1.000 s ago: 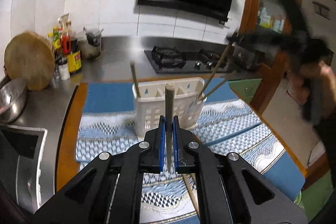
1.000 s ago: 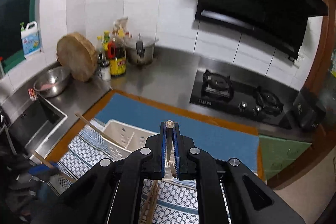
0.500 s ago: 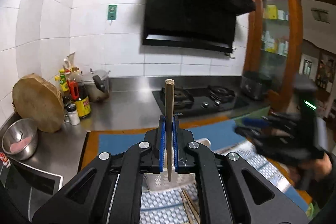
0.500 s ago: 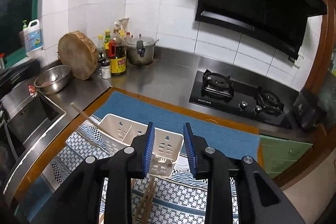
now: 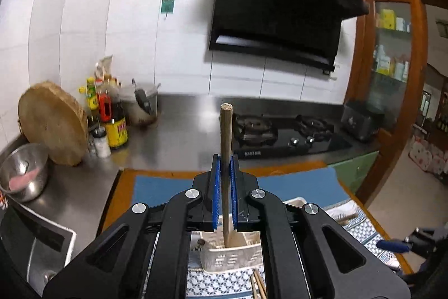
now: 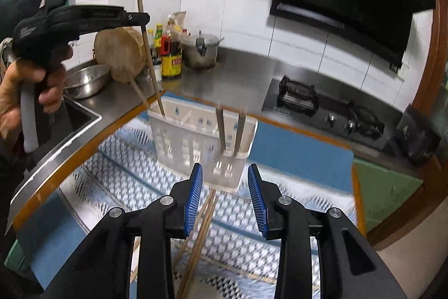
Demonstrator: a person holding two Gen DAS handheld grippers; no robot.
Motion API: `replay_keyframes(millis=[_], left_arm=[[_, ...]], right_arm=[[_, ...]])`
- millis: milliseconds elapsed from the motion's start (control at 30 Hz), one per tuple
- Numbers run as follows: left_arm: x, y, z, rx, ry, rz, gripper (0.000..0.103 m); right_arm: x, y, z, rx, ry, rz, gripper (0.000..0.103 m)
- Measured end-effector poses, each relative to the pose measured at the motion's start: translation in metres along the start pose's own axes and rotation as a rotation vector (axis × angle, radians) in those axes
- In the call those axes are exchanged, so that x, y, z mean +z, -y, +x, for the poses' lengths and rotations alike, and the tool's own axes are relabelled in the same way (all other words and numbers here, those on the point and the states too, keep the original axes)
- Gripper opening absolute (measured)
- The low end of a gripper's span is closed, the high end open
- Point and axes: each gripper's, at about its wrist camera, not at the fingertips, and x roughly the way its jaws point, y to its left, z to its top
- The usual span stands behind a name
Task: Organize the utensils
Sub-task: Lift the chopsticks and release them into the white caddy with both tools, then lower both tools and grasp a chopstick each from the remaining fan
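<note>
My left gripper (image 5: pixel 224 173) is shut on a wooden chopstick (image 5: pixel 225 136) held upright, its lower end inside the white utensil basket (image 5: pixel 232 257). In the right wrist view the left gripper (image 6: pixel 140 17) holds that chopstick (image 6: pixel 151 69) over the left compartment of the basket (image 6: pixel 179 142). Two more chopsticks (image 6: pixel 229 131) stand in the basket's right compartment. My right gripper (image 6: pixel 225 188) is open and empty, just in front of the basket. Several loose chopsticks (image 6: pixel 201 226) lie on the patterned cloth below it.
The basket stands on a blue-and-white cloth (image 6: pixel 117 167) over a wooden board. A sink (image 6: pixel 75 114) and steel bowl (image 6: pixel 86 77) are left. A round chopping block (image 6: pixel 120 58), bottles (image 6: pixel 170 58) and a pot (image 6: pixel 203 49) stand behind. A gas hob (image 6: pixel 322 105) is right.
My right gripper let go of its chopstick into the basket's right compartment, opened and drew back. My left gripper rose and lowered its chopstick's end into the basket.
</note>
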Motion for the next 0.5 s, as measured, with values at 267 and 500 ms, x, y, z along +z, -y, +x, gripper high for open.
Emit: replay_keyframes(millis=[267, 500], left_arm=[[-0.015, -0.010, 0.015, 0.014, -0.048, -0.019, 0.011], [-0.019, -0.004, -0.016, 0.017, -0.014, 0.004, 0.013]], right_arm=[[-0.073, -0.001, 0.028, 0.064, -0.144, 0.090, 0.031], [-0.124, -0.017, 0.040, 0.104, -0.230, 0.129, 0.024]])
